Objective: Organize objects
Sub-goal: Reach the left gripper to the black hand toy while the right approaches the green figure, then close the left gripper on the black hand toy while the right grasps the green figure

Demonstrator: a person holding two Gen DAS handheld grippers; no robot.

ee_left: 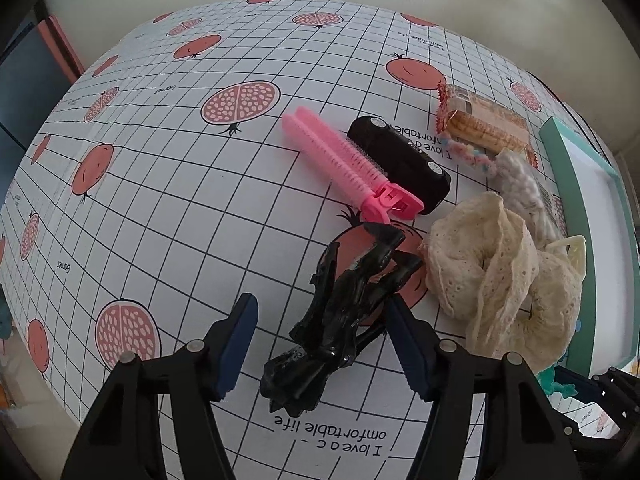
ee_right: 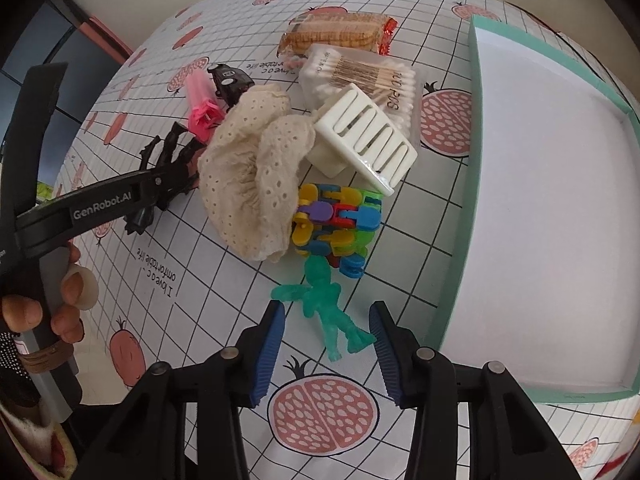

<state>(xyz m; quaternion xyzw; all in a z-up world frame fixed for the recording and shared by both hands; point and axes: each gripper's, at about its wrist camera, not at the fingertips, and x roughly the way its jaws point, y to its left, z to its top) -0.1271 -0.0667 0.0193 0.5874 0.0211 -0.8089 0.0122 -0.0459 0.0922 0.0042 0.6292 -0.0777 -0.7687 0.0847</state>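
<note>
My left gripper (ee_left: 324, 344) is open, its blue pads on either side of a glossy black claw hair clip (ee_left: 344, 312) that lies on the tablecloth. My right gripper (ee_right: 328, 354) is open too, with the legs of a translucent green toy figure (ee_right: 326, 304) between its fingertips; the figure lies flat. Behind it sit a multicoloured linked toy (ee_right: 336, 228), a cream lace scrunchie (ee_right: 252, 176), a white comb-like clip (ee_right: 364, 140), a bag of cotton swabs (ee_right: 360, 72) and a cracker pack (ee_right: 340, 32). A pink roller clip (ee_left: 348, 164) and a black toy car (ee_left: 400, 164) lie beyond the black clip.
A shallow box with a teal rim (ee_right: 476, 120) and white inside stands at the right, its rim (ee_left: 560, 152) also at the edge of the left view. A person's hand (ee_right: 68, 300) holds the left tool's black body (ee_right: 100, 204). The pomegranate-print tablecloth (ee_left: 180, 200) drops off at the left.
</note>
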